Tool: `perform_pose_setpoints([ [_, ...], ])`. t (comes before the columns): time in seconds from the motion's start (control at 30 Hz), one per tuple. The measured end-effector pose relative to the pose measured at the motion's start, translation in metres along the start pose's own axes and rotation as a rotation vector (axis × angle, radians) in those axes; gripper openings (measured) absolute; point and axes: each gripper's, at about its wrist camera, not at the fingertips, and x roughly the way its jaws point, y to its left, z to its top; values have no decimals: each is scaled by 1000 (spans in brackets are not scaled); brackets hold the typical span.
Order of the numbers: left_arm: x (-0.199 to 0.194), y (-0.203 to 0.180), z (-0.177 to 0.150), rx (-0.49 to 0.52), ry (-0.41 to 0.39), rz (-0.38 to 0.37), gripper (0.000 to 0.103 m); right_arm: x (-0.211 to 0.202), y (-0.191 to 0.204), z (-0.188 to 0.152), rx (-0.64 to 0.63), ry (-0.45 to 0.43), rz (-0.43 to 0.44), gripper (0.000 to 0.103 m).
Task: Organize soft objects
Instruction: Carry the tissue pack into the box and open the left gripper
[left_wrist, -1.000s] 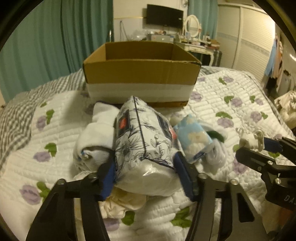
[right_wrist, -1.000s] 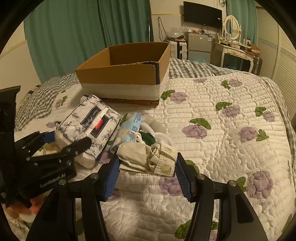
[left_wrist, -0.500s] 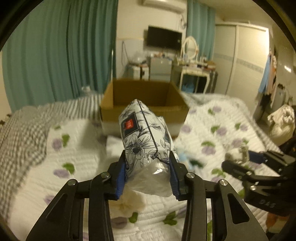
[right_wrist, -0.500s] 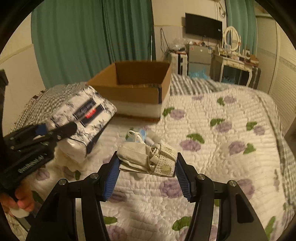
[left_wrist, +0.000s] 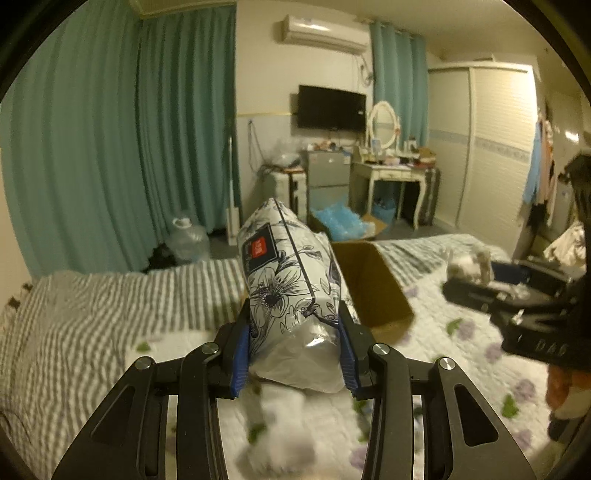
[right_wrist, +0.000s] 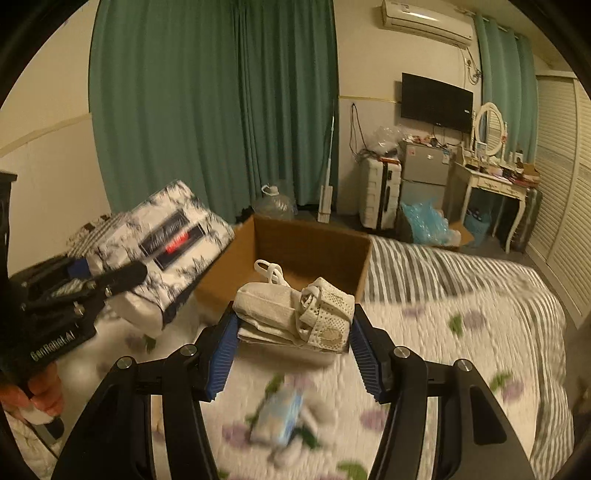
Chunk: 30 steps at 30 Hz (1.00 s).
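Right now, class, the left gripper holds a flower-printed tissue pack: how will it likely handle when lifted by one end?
The tissue pack probably squashes: its clear wrap bulges between the left gripper's pads. It seems light, staying level though held by one end. The glossy film may slip, so a firm squeeze looks wise.

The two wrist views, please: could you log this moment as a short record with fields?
left gripper: shut on the floral tissue pack, held above the bed
right gripper: shut on the folded cream mesh cloth, also lifted
cardboard box: open, on the quilt, ahead of both grippers; no contents visible
left behind on quilt: light blue packet, blurred
image quality: motion blur on the bedding
stage: both items carried, neither in the box yet
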Motion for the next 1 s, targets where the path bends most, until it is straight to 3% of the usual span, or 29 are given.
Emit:
perform_pose_setpoints([
  [0.2, 68, 12, 25, 16, 25, 2, 40, 63, -17, 45, 21, 8, 30, 57],
  [0.37, 120, 15, 21, 22, 69, -16, 41, 124, -27, 50, 14, 58, 31, 57],
  [0.5, 147, 8, 10, 78, 94, -42, 49, 159, -36, 44, 14, 61, 19, 59],
  [0.57, 153, 3, 3, 126, 93, -37, 53, 161, -35, 41, -1, 27, 20, 67],
  [0.6, 154, 3, 2, 137, 94, -35, 60, 160, -34, 40, -2, 10, 12, 81],
  [0.63, 155, 2, 0, 144, 93, -26, 64, 159, -35, 40, 0, 1, 6, 87],
  [0.77, 148, 3, 1, 125, 67, 18, 77, 146, -44, 42, 26, -18, -14, 87],
  [1.0, 88, 4, 23, 91, 2, 47, 80, 63, -51, 54, 61, -73, -45, 92],
])
